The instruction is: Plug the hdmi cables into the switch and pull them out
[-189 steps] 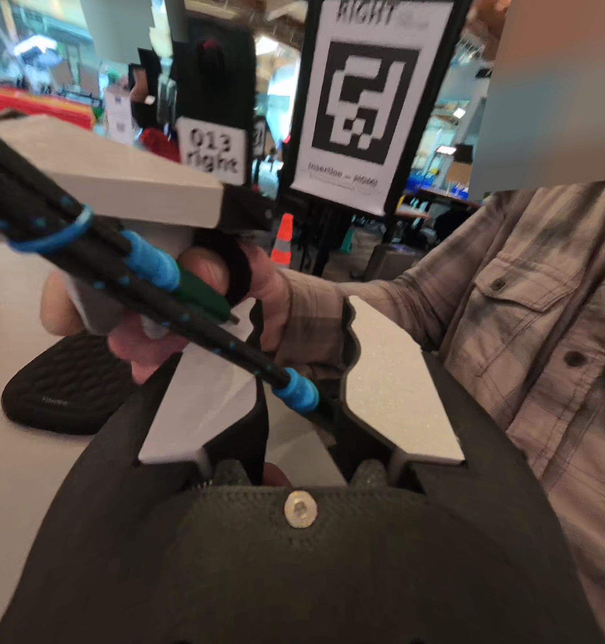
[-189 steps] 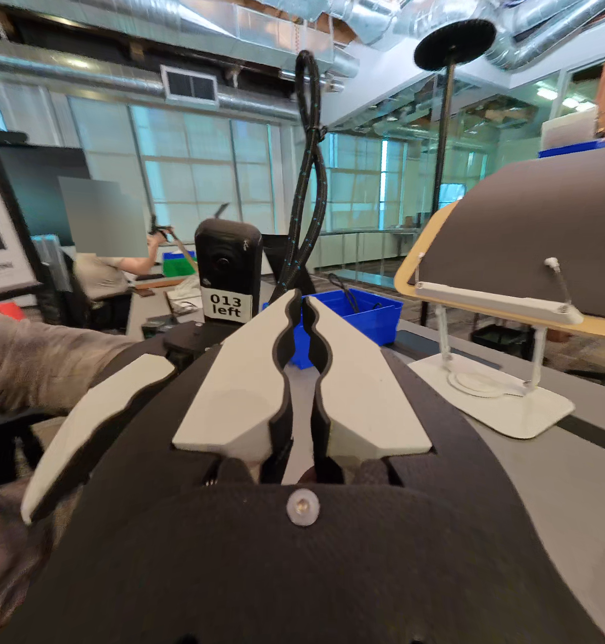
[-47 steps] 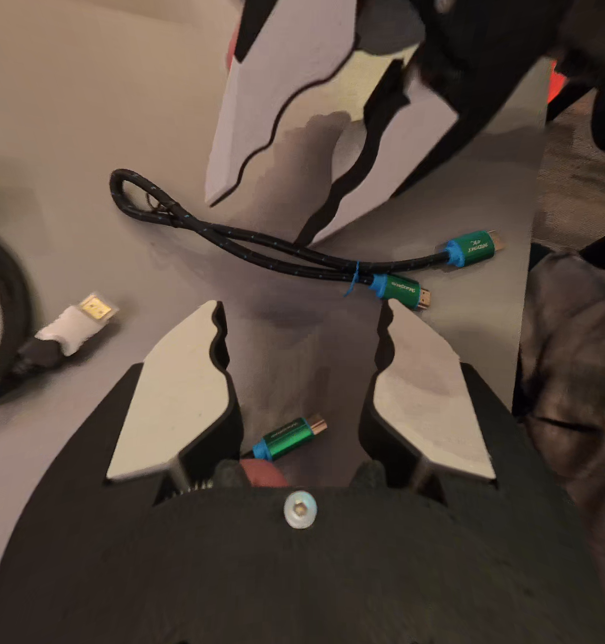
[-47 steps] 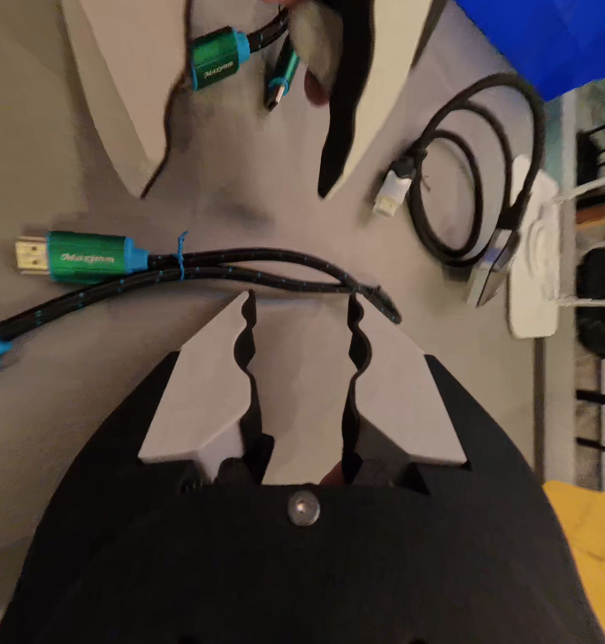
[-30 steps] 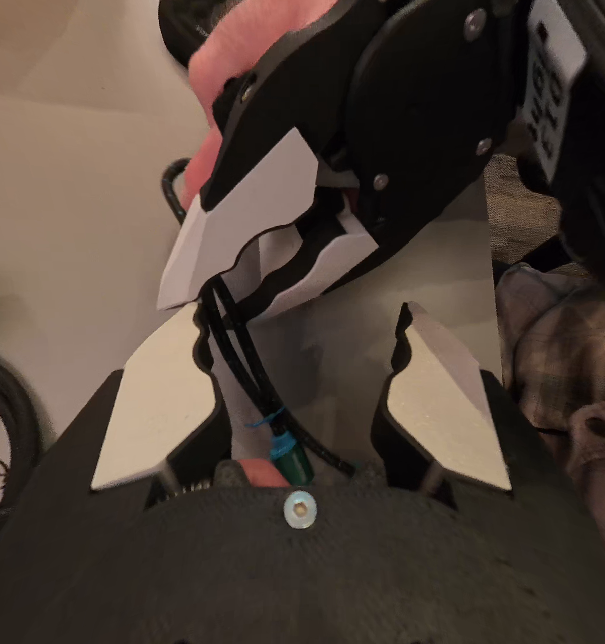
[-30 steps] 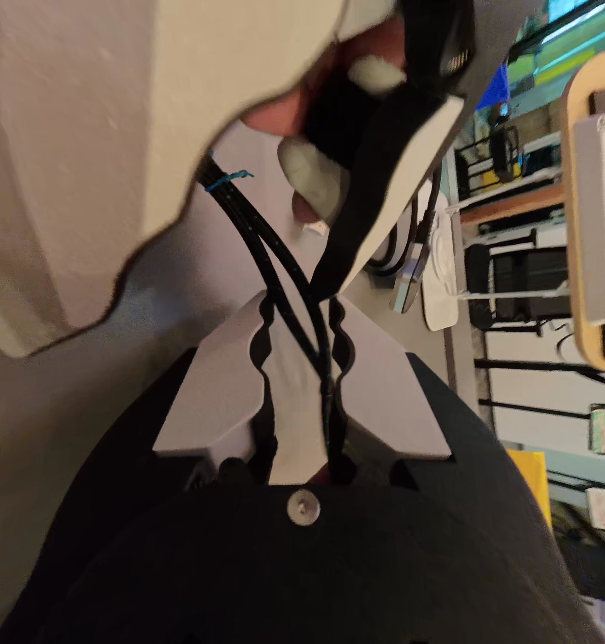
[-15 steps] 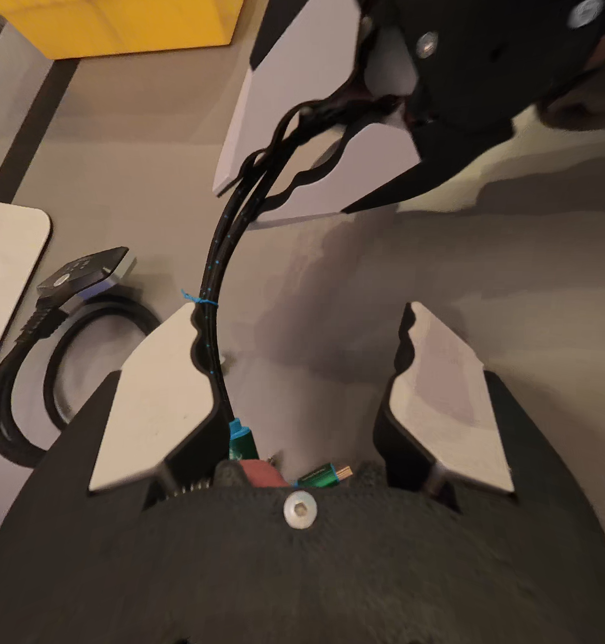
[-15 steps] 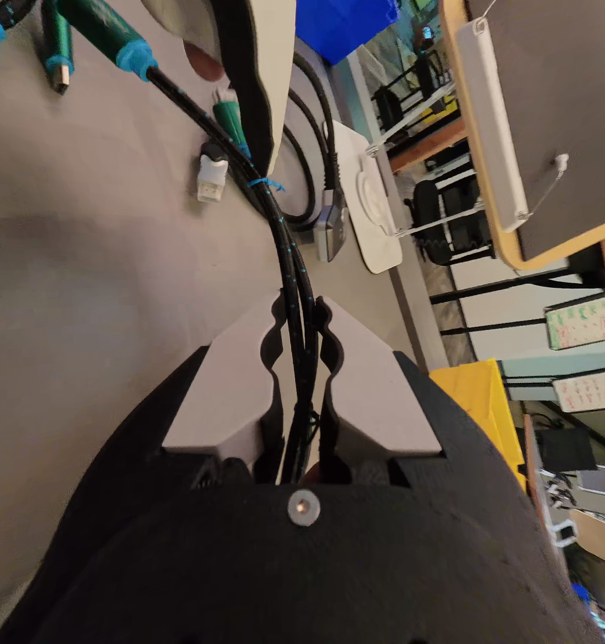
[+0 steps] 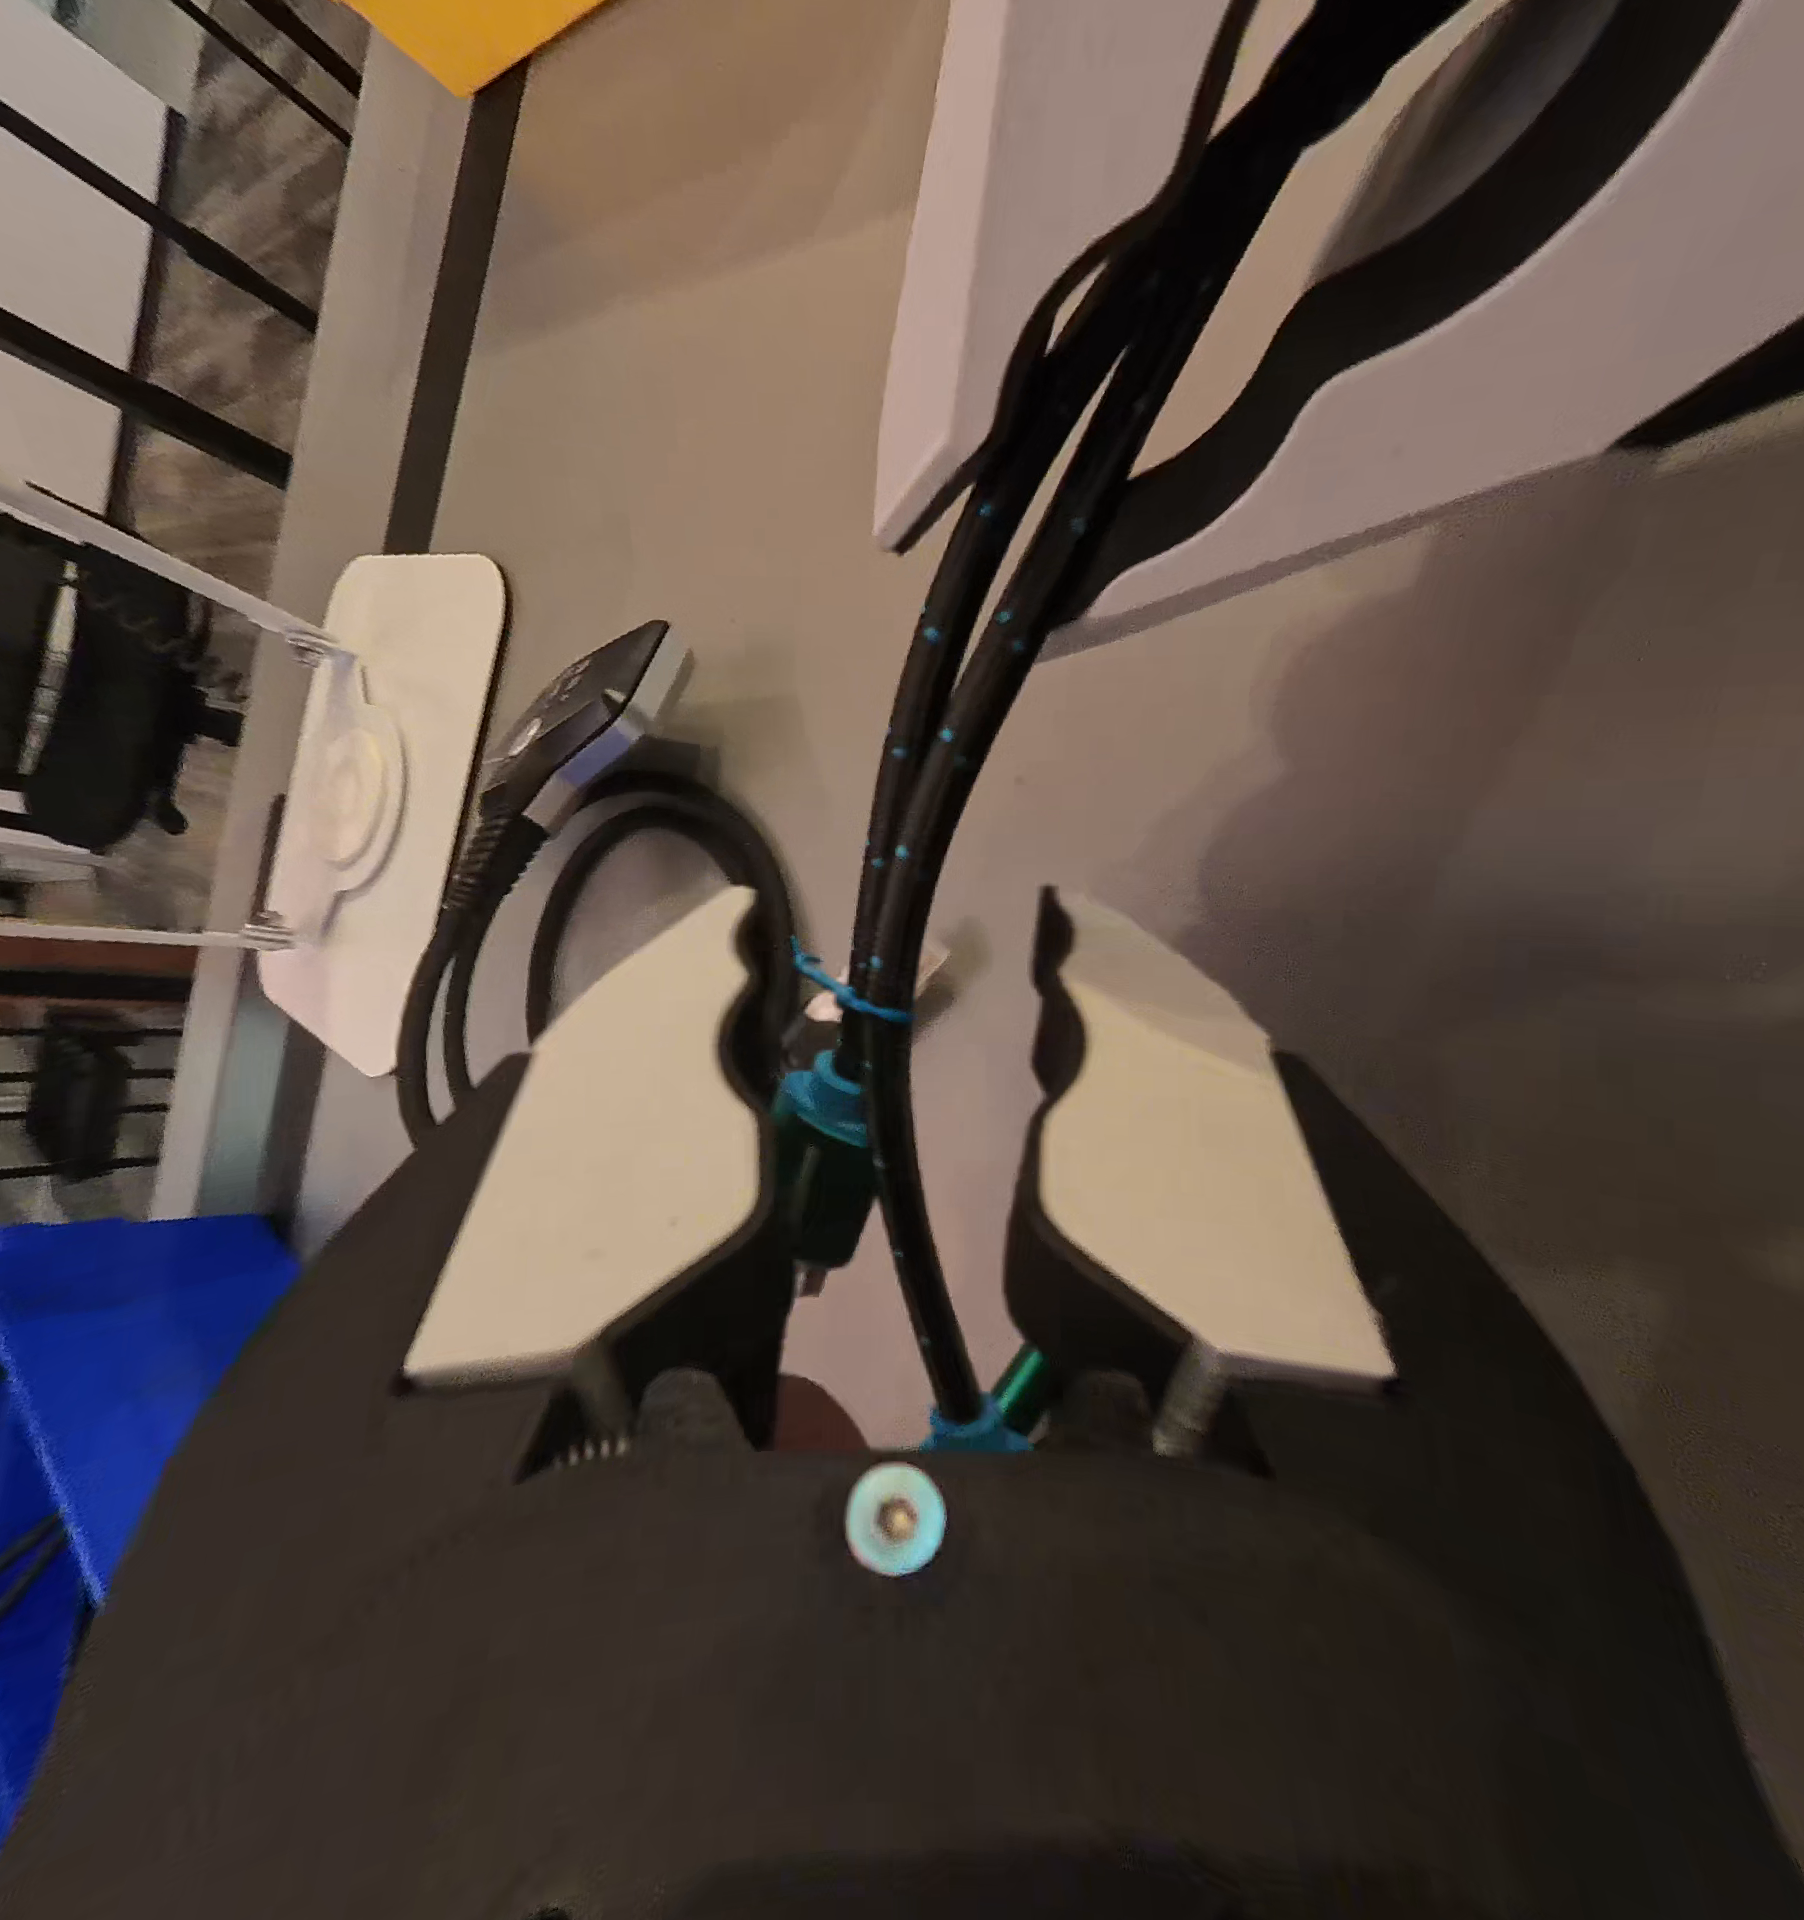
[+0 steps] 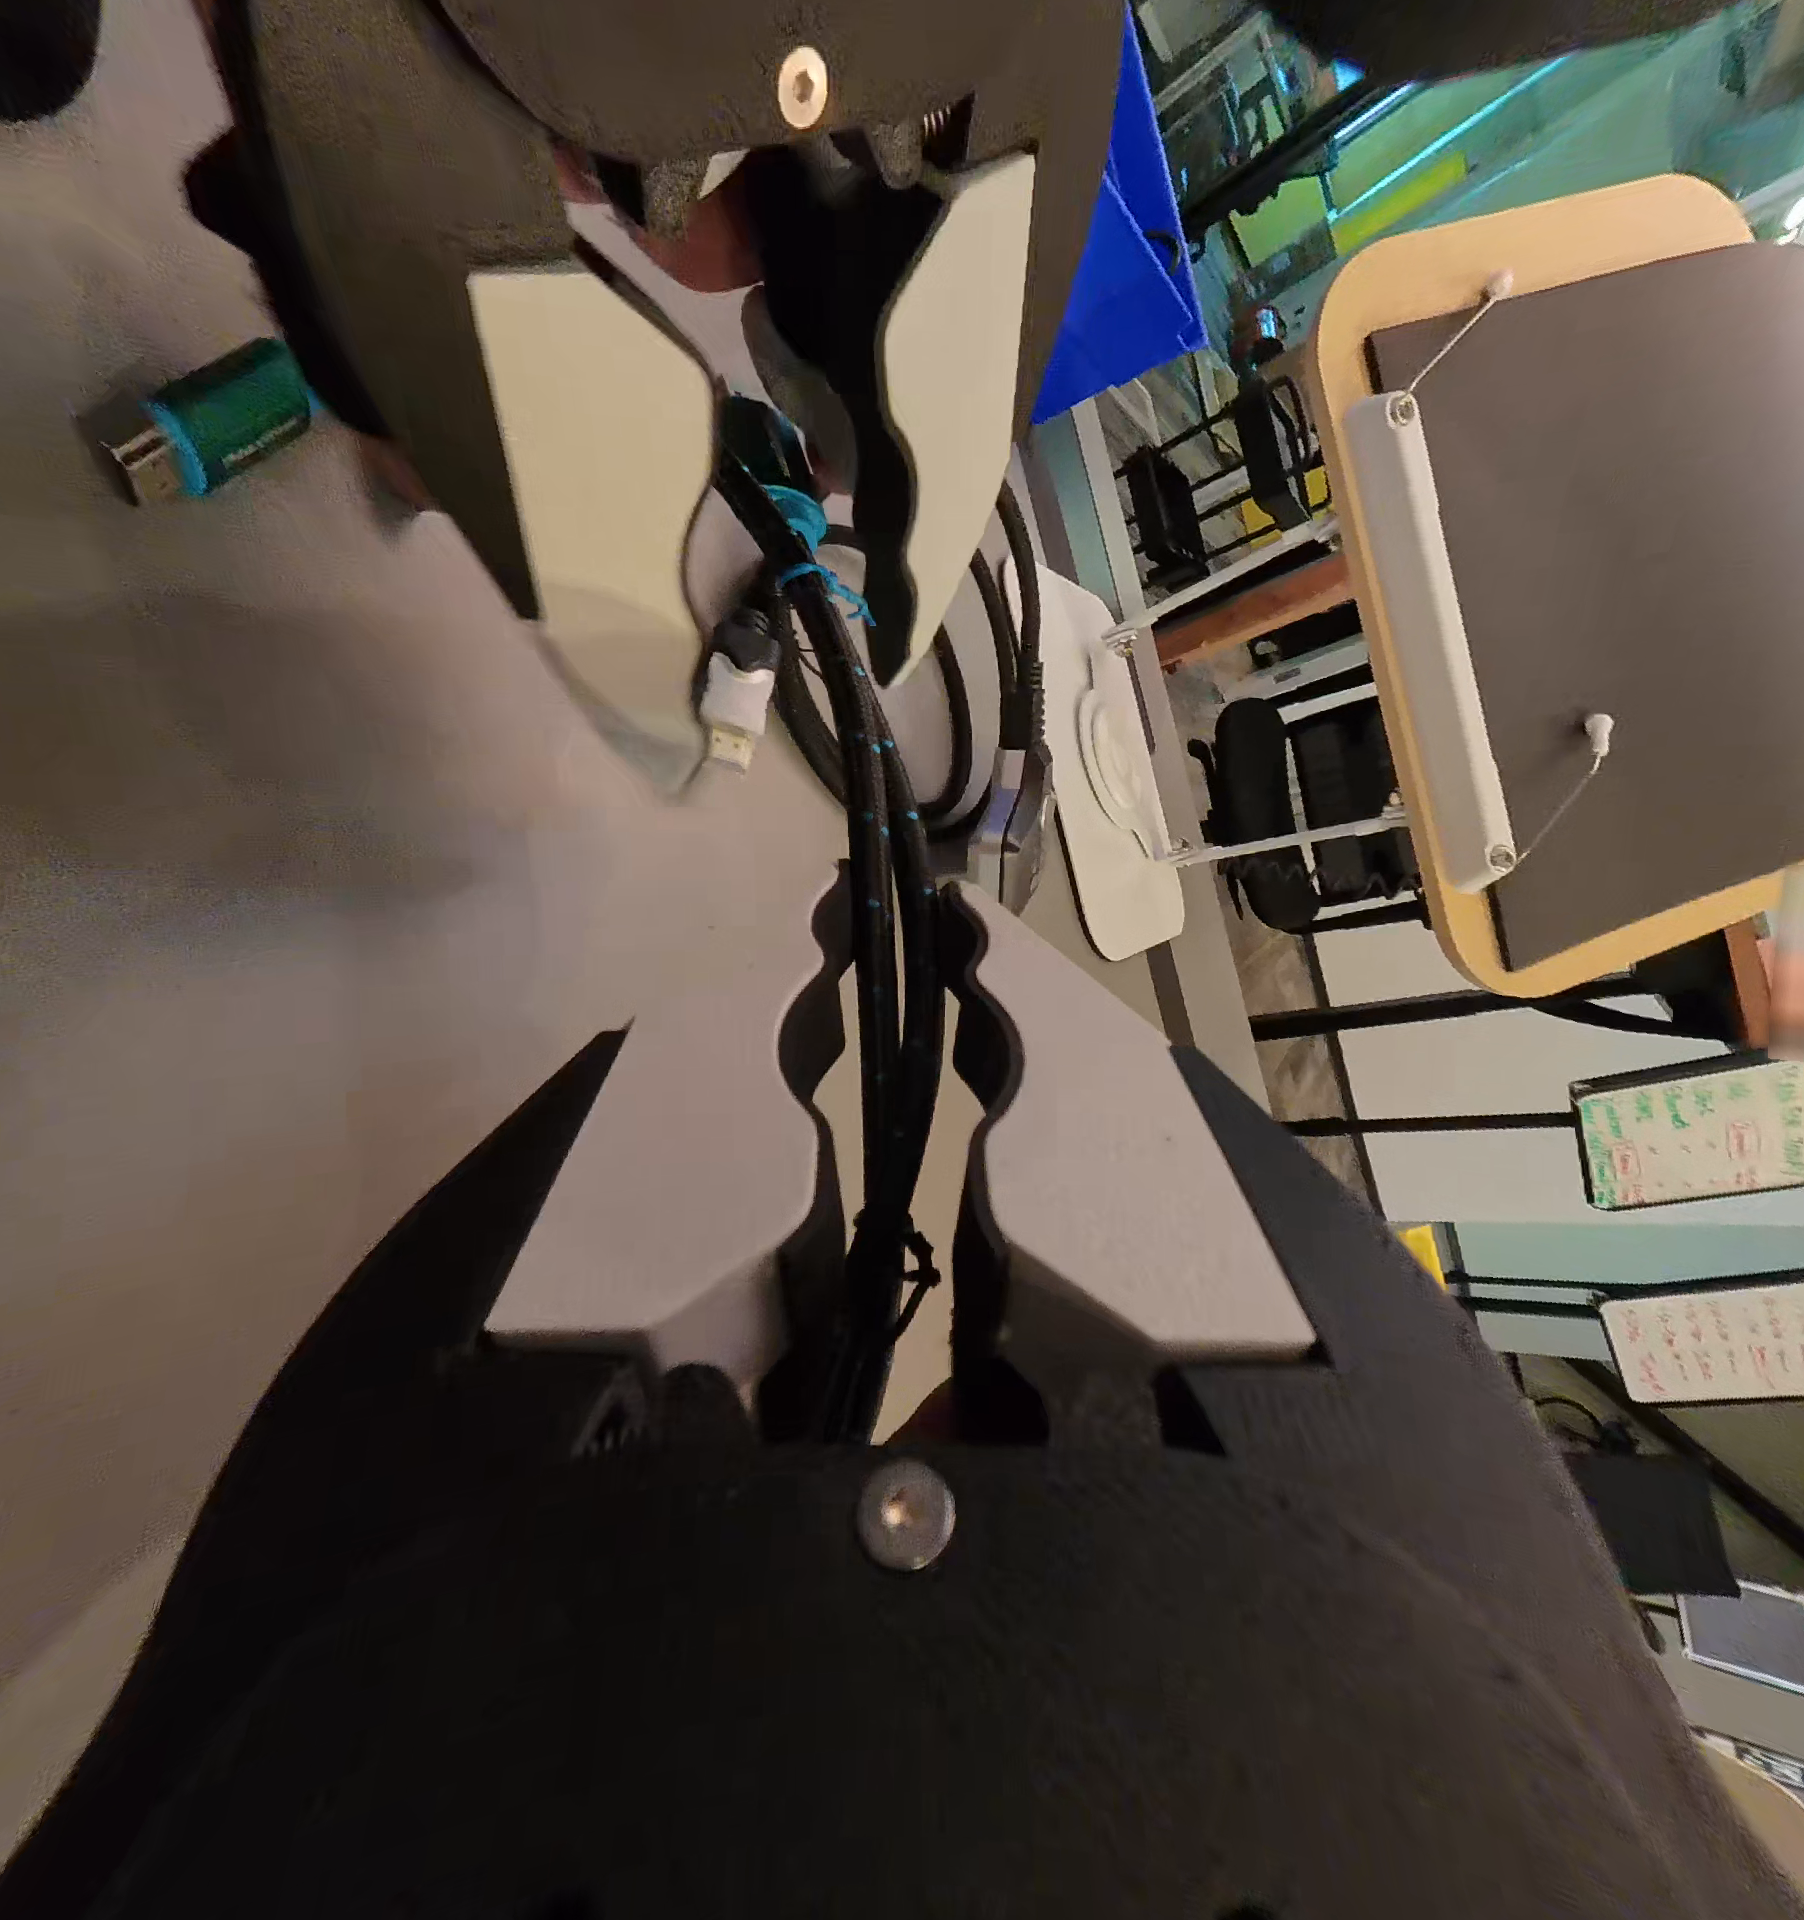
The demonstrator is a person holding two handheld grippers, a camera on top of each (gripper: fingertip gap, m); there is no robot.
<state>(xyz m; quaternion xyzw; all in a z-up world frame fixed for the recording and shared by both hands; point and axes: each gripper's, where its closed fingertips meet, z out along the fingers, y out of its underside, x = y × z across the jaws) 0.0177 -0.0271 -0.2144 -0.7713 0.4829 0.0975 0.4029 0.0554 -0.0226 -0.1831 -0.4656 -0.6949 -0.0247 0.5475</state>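
The right gripper [image 10: 893,914] pinches the folded braided cable [image 10: 882,831], whose green plugs [image 9: 825,1174] bear blurred lettering, between the left gripper's [image 9: 893,925] wide fingers.

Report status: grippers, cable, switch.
Right gripper shut on doubled cable. Left gripper open, cable plugs hanging between its fingers. Switch on table, nothing plugged in. Nothing blocking.
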